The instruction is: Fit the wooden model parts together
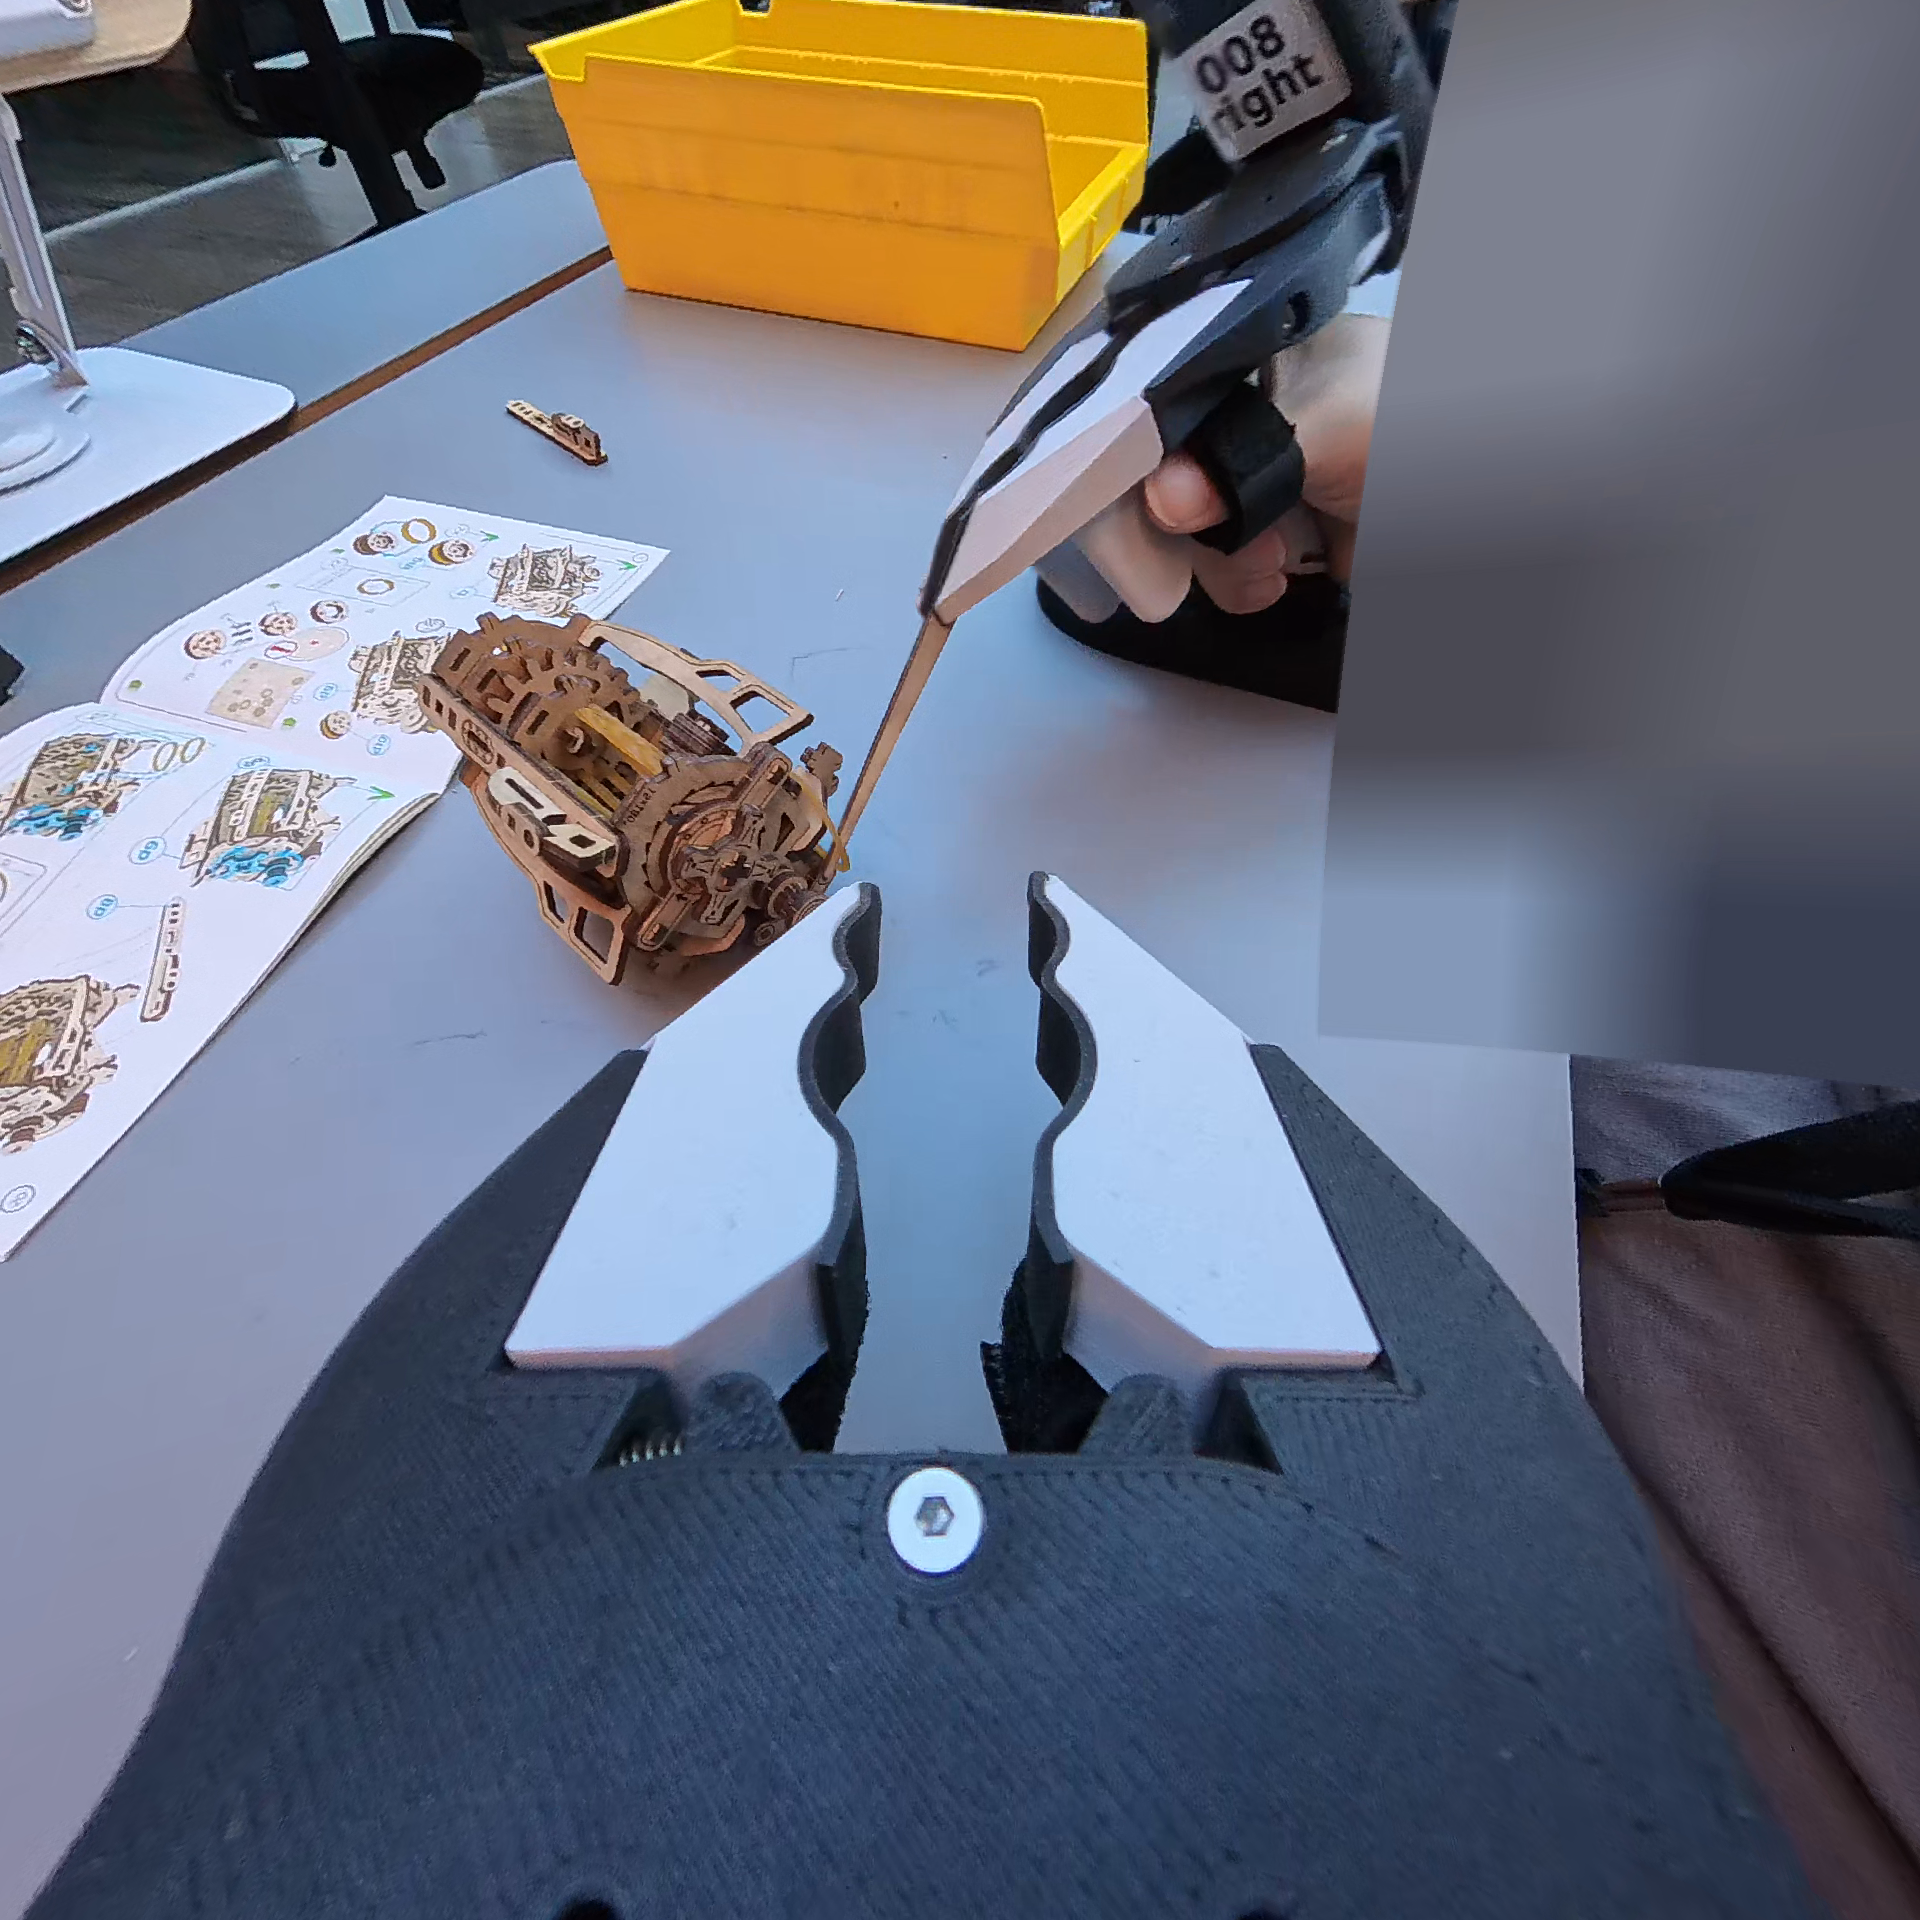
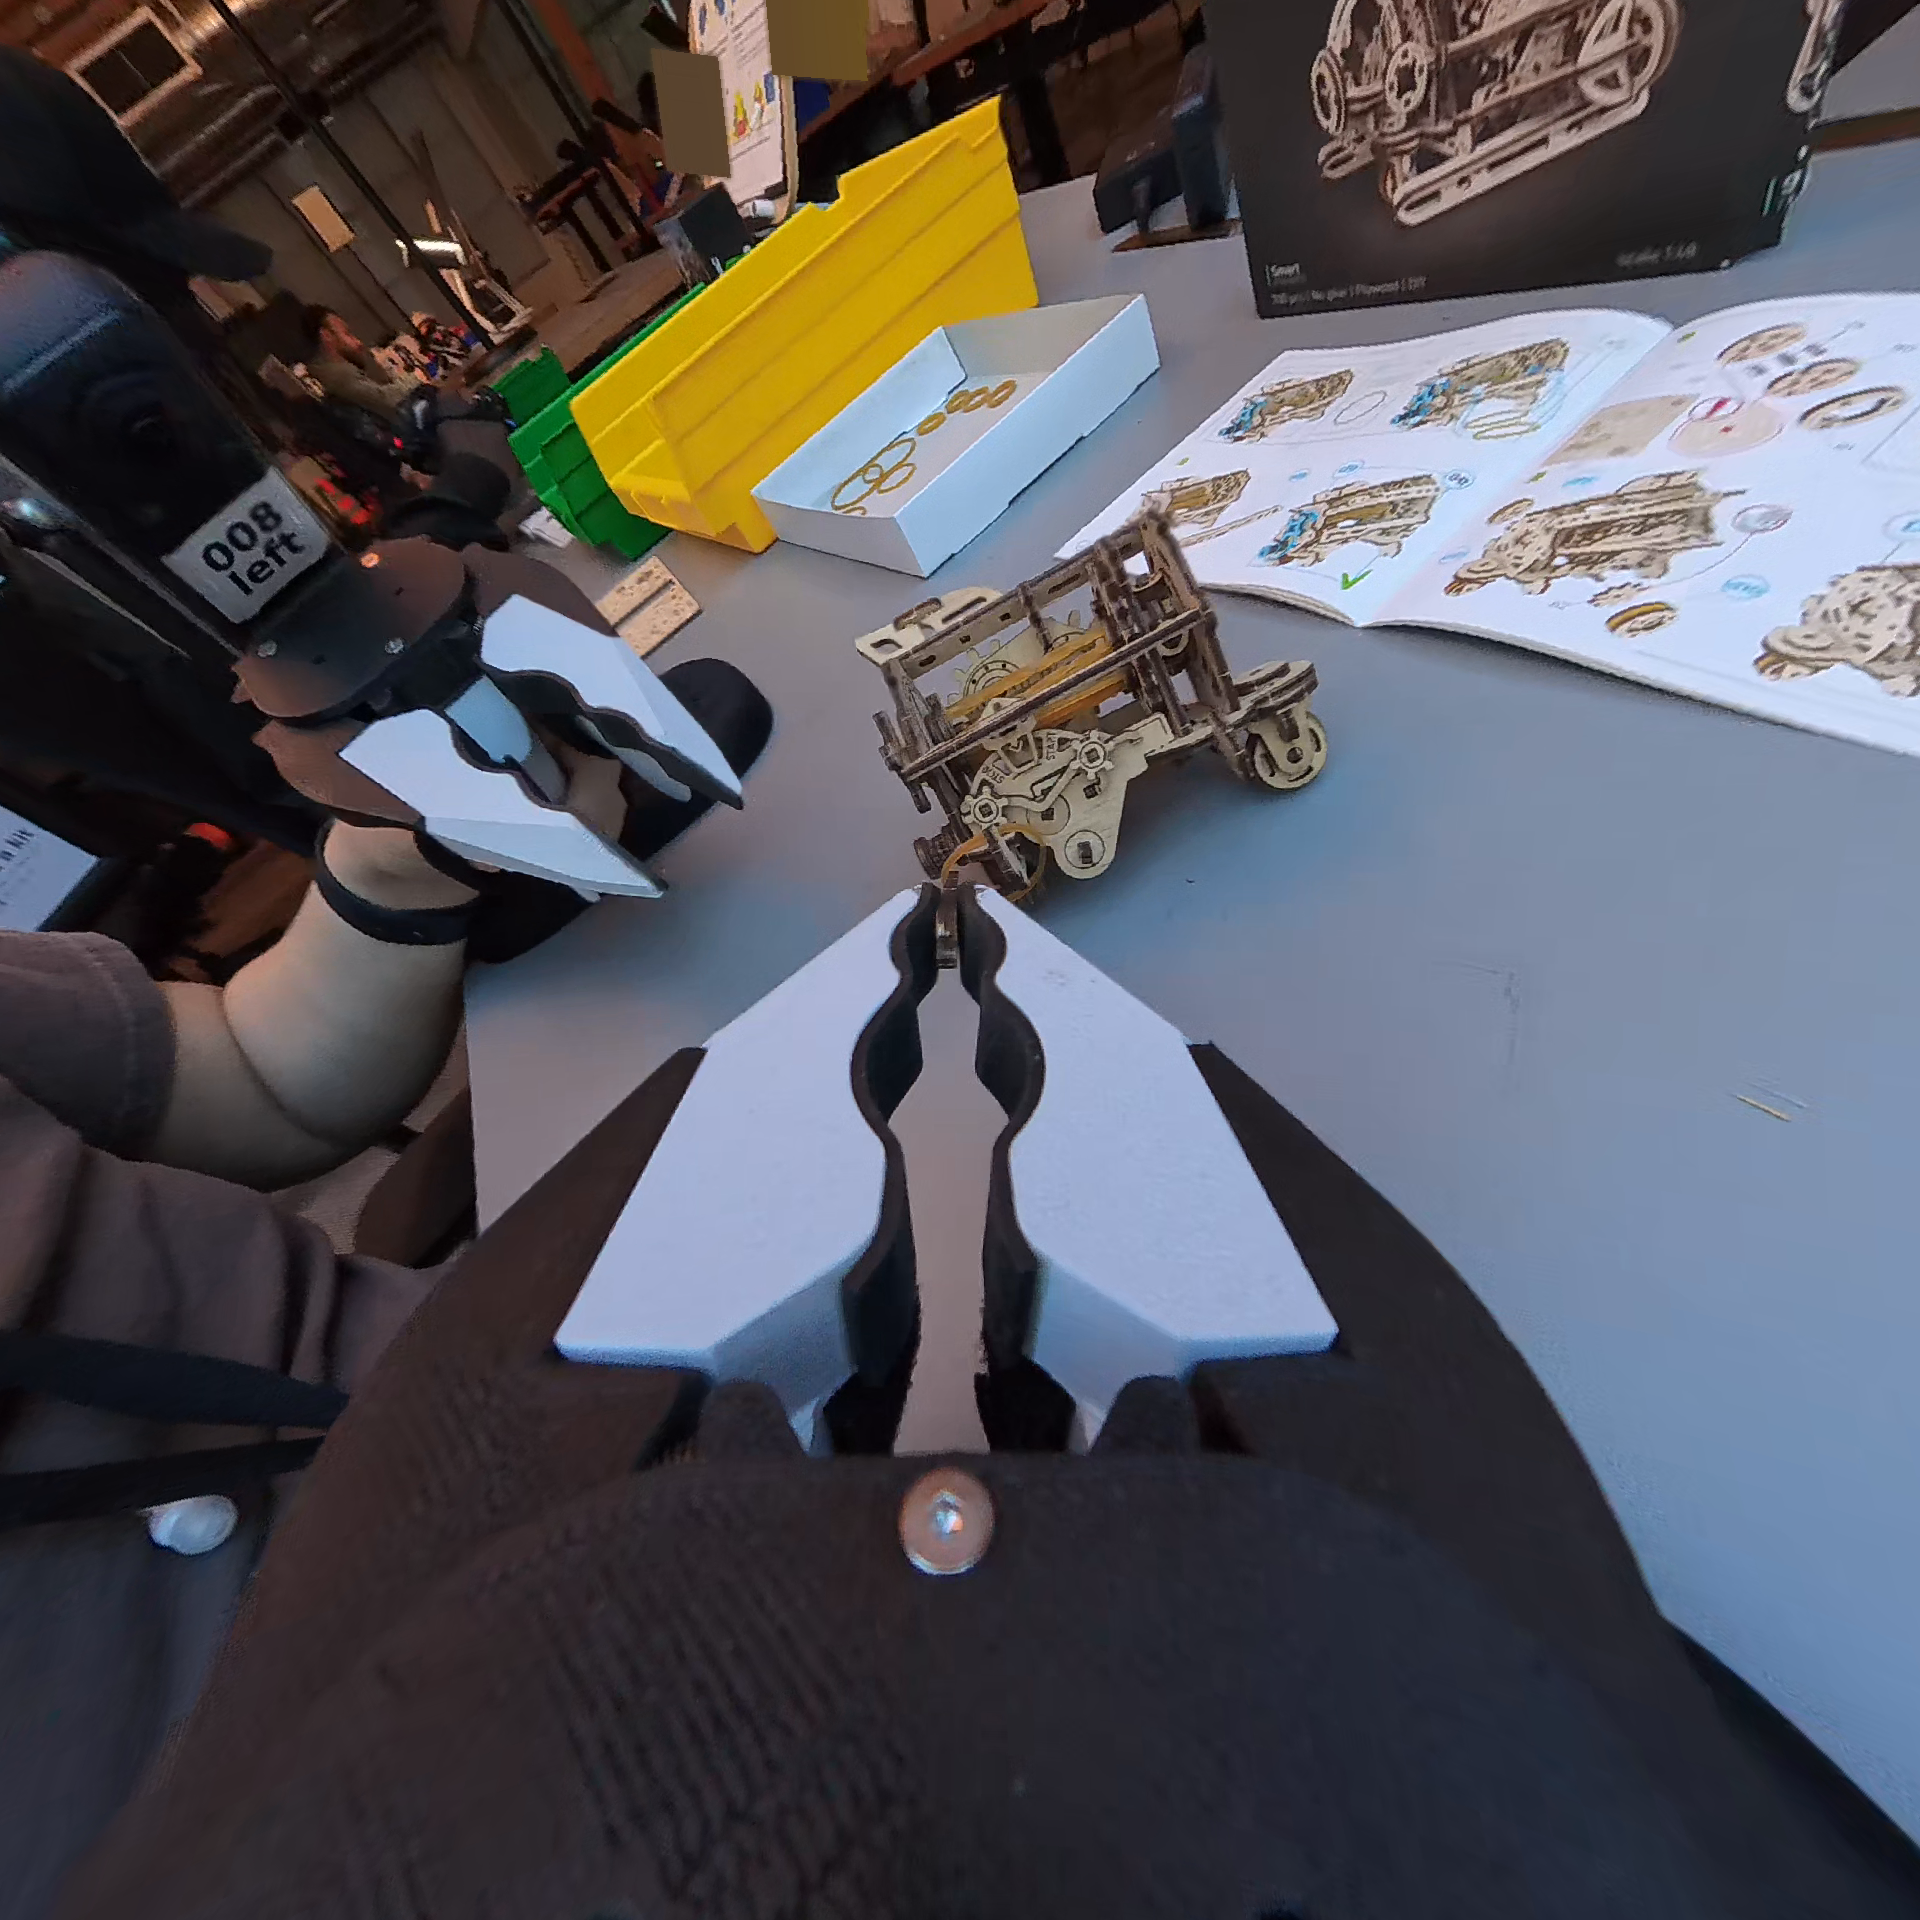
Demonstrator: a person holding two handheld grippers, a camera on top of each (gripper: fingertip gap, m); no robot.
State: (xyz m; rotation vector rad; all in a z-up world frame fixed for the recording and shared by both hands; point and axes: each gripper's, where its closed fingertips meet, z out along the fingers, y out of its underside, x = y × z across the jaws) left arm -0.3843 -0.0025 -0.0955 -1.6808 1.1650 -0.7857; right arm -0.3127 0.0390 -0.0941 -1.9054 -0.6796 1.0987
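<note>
Now right gripper [image 2: 945, 914] pinching strip [image 1: 894, 717], beside model [image 1: 634, 790]

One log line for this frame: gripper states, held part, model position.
left gripper: open, empty | right gripper: shut on thin wooden strip | strip tip at wooden model | model on table

The half-built wooden model [image 1: 634, 790], a brown open frame packed with gears and small wheels, sits on the grey desk [image 1: 727, 499]. A thin wooden strip [image 1: 896, 717] slants down to its front corner. A small loose wooden piece [image 1: 558, 429] lies well apart behind it.
</note>
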